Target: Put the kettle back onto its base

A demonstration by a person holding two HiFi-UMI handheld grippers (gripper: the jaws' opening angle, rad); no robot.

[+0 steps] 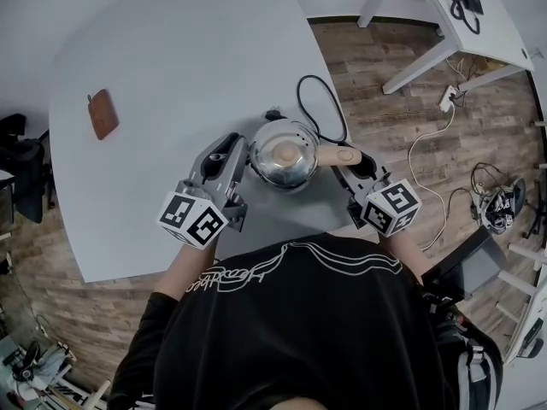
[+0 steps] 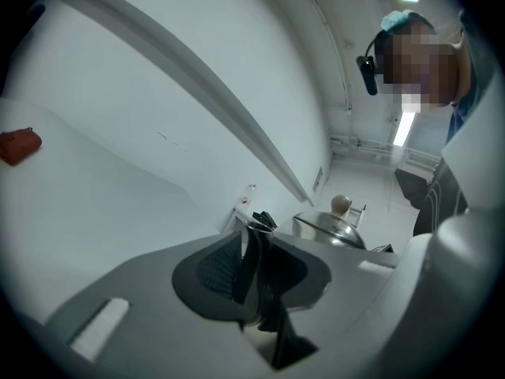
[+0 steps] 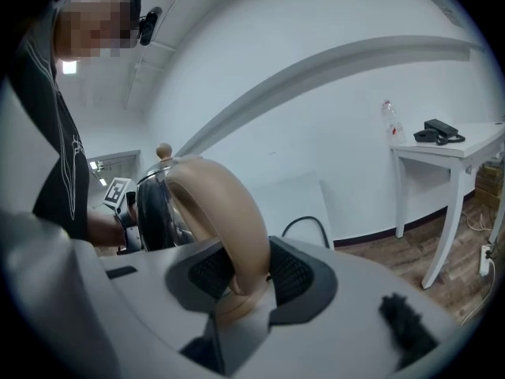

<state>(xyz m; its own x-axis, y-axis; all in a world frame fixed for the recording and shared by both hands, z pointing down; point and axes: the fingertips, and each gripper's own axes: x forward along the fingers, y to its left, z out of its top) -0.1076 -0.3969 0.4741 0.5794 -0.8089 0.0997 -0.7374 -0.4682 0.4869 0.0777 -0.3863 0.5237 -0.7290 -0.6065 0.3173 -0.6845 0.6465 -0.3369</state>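
Kettle [image 1: 284,154], clamped by right gripper [image 3: 241,275], hides whatever lies beneath.

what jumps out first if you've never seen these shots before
A shiny steel kettle is near the front edge of the pale table, caught between both tools: the right claw is clamped on its beige handle, and the left claw pinches its opposite side. A black cord loops behind it, and a brown pouch lies far left.

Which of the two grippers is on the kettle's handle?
The right gripper: its jaws clamp the beige handle. The left gripper pinches a thin edge on the opposite side of the kettle.
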